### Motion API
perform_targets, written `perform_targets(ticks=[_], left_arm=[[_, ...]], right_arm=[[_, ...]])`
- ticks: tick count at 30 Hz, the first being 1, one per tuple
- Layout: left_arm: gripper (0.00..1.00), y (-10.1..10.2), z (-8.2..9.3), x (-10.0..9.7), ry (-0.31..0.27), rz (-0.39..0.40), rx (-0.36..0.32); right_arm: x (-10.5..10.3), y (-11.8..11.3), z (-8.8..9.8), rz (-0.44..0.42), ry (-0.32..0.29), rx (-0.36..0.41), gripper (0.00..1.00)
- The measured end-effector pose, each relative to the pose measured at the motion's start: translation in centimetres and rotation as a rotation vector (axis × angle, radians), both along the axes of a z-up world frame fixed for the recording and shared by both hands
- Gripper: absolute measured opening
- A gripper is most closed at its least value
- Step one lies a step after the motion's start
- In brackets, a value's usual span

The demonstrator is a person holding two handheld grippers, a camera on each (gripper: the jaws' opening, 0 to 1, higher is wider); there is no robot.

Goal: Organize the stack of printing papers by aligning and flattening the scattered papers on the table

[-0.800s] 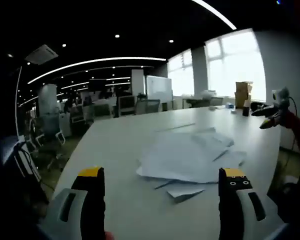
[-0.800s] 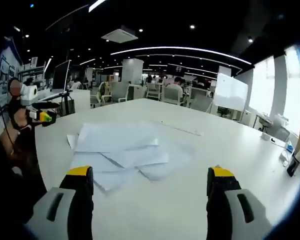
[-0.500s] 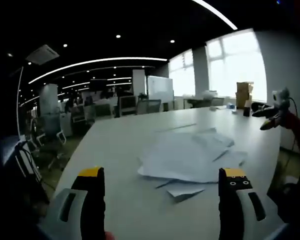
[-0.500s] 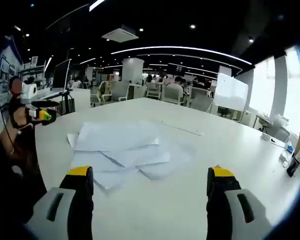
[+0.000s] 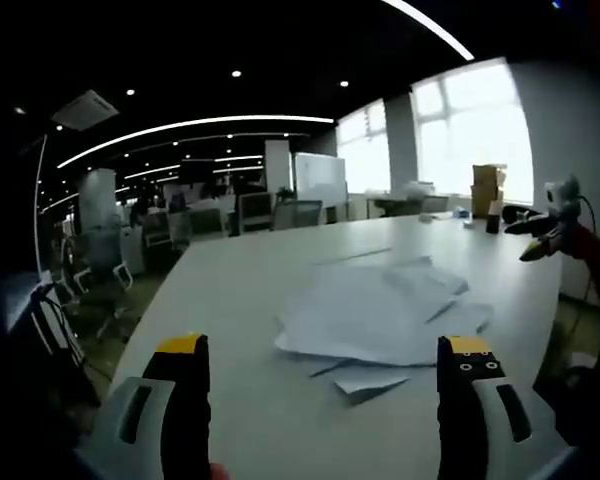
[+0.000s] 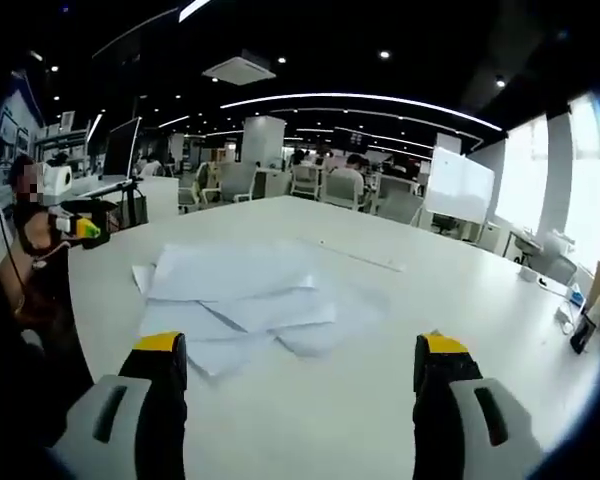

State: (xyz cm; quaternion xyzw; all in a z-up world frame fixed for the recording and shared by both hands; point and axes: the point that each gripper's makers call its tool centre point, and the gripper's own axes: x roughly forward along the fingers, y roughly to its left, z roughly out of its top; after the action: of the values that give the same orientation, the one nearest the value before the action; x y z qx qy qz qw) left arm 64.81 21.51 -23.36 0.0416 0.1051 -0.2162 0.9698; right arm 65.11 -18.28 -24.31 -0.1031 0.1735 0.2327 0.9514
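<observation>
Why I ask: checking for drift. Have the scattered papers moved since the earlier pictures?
No. In the left gripper view the papers lie as before against the table edge.

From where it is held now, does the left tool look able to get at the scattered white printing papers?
Probably yes. The left tool is open, and the scattered white printing papers lie loose on the pale table just ahead and to its right, with nothing between them.

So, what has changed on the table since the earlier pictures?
Nothing visibly changed. The scattered white printing papers lie as before on the white table, and the left gripper and right gripper stay open, holding nothing.
</observation>
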Motion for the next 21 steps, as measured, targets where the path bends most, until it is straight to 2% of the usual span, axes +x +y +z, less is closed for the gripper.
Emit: perform_targets(ticks=[6,21], left_arm=[[0.97,0.32,-0.13,-0.08,0.003,0.011,0.000],[0.97,0.12,0.22,-0.46,-0.002,0.005,0.008]], right_arm=[[0.02,0.65,0.59,0.015,-0.012,0.018,0.89],[0.53,1.06,0.62,0.024,-0.014,0.031,0.89]])
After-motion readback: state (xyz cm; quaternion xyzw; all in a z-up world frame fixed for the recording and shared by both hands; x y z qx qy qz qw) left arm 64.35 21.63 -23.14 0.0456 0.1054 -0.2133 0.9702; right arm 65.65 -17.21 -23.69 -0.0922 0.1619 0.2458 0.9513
